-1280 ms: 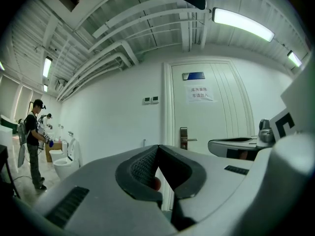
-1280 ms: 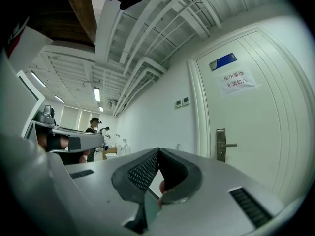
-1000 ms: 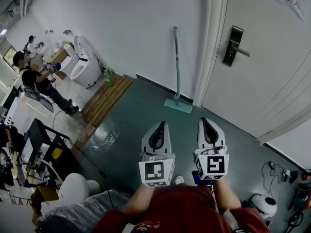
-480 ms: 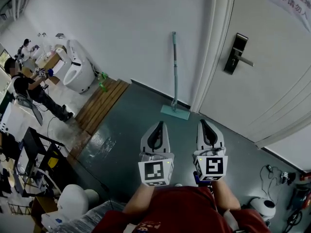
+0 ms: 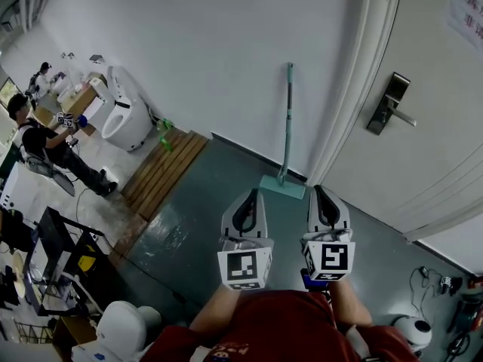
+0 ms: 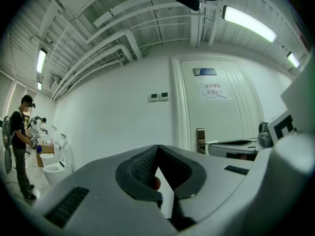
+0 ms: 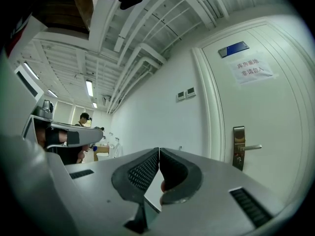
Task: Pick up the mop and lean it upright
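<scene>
**Head view.** The mop (image 5: 286,123) stands on end on the dark floor (image 5: 204,217). Its flat teal mop head (image 5: 282,187) lies at the foot of the white wall (image 5: 211,59), and its handle tilts back against that wall, just beside the door frame (image 5: 355,96). The wide head serves as a base and the wall takes the handle's lean, so no hand need support it. The left gripper (image 5: 247,196) and right gripper (image 5: 322,193) are held side by side and level, pointing toward the mop but well apart from it.

**Gripper views.** Each pair of jaws meets at the tips with nothing between them. The left gripper (image 6: 156,149) faces the wall and the door (image 6: 221,117); the right gripper (image 7: 159,151) faces the door handle (image 7: 243,149).

**Judgement.** The mop appears already leaned upright. Closed, empty tongs held clear of it suit either a finished task or an approach not yet begun.
</scene>
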Demonstrator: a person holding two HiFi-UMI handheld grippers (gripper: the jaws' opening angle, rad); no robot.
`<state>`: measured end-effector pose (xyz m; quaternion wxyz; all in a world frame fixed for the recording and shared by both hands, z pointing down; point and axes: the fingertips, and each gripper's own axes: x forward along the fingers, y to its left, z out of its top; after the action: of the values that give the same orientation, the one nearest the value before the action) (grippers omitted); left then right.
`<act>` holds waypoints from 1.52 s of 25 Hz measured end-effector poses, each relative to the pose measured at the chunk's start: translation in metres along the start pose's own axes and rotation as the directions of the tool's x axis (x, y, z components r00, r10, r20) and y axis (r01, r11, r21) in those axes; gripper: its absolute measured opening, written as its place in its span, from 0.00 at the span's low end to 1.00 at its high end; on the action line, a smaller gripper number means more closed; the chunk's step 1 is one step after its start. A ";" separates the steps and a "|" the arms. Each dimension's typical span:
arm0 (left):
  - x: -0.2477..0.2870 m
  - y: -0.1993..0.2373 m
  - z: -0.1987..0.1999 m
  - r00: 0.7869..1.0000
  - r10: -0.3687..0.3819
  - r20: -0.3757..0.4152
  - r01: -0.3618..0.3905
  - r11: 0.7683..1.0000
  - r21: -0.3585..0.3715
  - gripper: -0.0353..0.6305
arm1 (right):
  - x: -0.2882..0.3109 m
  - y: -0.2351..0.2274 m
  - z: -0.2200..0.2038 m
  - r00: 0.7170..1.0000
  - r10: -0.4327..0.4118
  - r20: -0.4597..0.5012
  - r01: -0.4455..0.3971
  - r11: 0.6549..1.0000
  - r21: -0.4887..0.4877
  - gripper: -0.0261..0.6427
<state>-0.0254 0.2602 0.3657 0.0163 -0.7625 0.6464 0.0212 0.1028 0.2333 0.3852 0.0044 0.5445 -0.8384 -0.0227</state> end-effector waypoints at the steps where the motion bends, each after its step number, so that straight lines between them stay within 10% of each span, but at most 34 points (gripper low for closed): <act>1: 0.006 0.008 0.003 1.000 -0.004 0.010 0.004 1.000 -0.008 0.07 | 0.009 0.003 0.001 1.000 -0.005 0.000 0.005 1.000 -0.001 0.07; 15: 0.066 0.101 0.011 0.998 -0.032 0.049 0.033 0.999 -0.035 0.07 | 0.108 0.038 0.009 0.998 -0.066 0.002 0.067 0.998 -0.022 0.07; 38: 0.266 0.105 -0.020 0.996 -0.065 -0.055 0.065 0.998 -0.009 0.07 | 0.280 -0.056 -0.016 0.996 -0.072 -0.049 0.073 0.997 0.013 0.07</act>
<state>-0.0856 -0.0202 0.3719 -0.0037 -0.7834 0.6215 0.0019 0.0402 -0.0460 0.3937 0.0197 0.5750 -0.8179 -0.0034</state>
